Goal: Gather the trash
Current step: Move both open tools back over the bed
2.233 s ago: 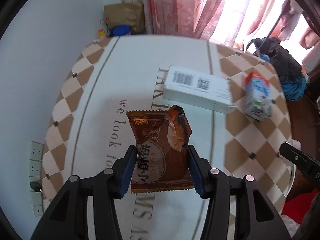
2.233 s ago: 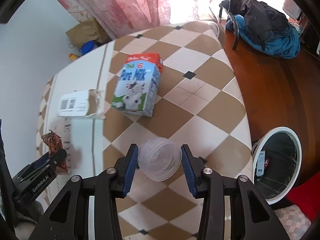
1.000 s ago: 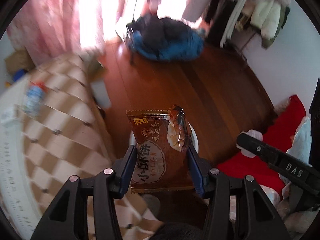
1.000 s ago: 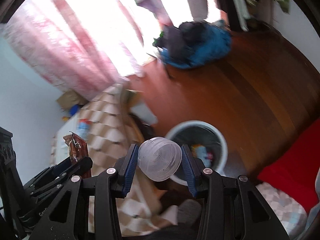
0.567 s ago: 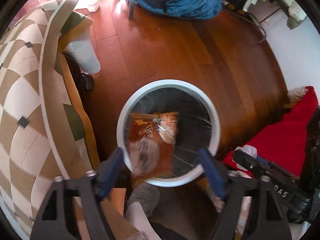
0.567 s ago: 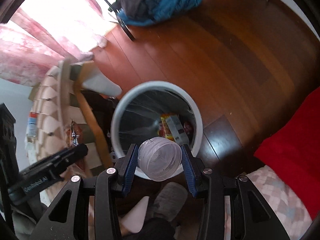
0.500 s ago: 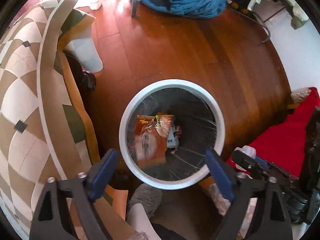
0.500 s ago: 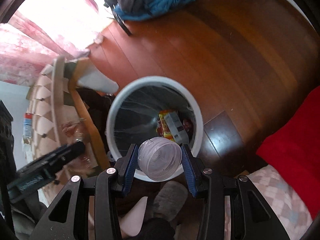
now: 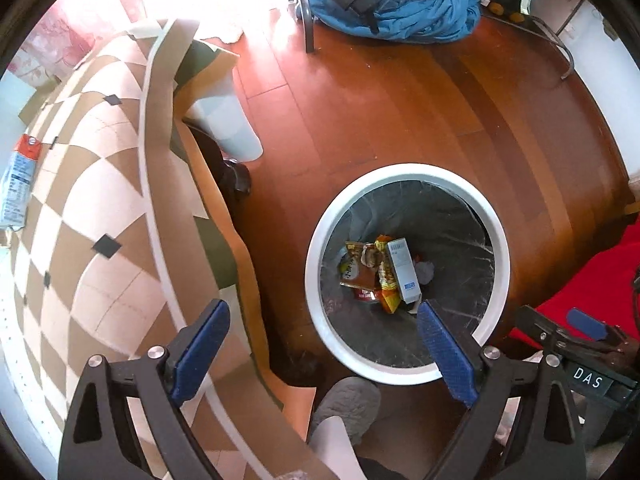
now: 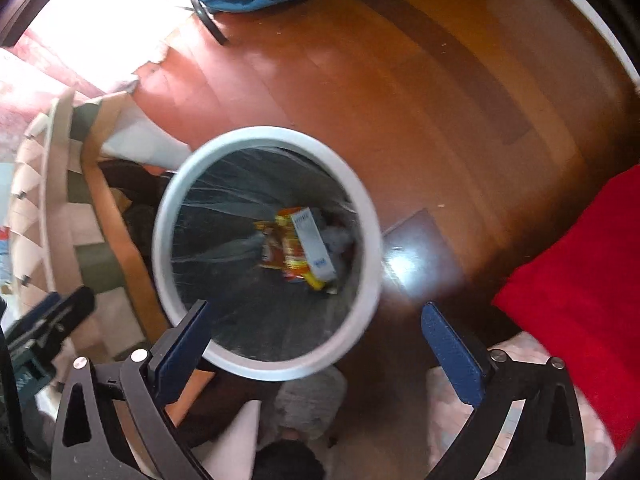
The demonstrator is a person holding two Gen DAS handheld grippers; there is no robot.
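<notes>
A round bin with a white rim (image 9: 404, 170) and a dark liner stands on the wooden floor, straight below both grippers. At its bottom lie a brown snack wrapper (image 9: 354, 270), a yellow-orange wrapper (image 9: 388, 298) and a white box (image 9: 404, 276). My left gripper (image 9: 322, 348) hangs open above the bin's near-left rim, with nothing between its blue pads. My right gripper (image 10: 316, 332) is above the bin rim (image 10: 260, 134); its jaws are opening and nothing is between them. I cannot pick out the clear plastic cup in the blurred right wrist view.
The table with a checked cloth (image 9: 100, 200) curves along the left, a milk carton (image 9: 18, 184) lying on it. Blue clothing (image 9: 392, 4) is heaped on a chair at the back. A red cushion (image 10: 580, 280) lies to the right. A person's grey slipper (image 9: 348, 400) is beside the bin.
Both grippers swung from the table to above the bin and sank. The left opened and the brown wrapper fell in. The right has just opened; the clear cup has left its jaws.
</notes>
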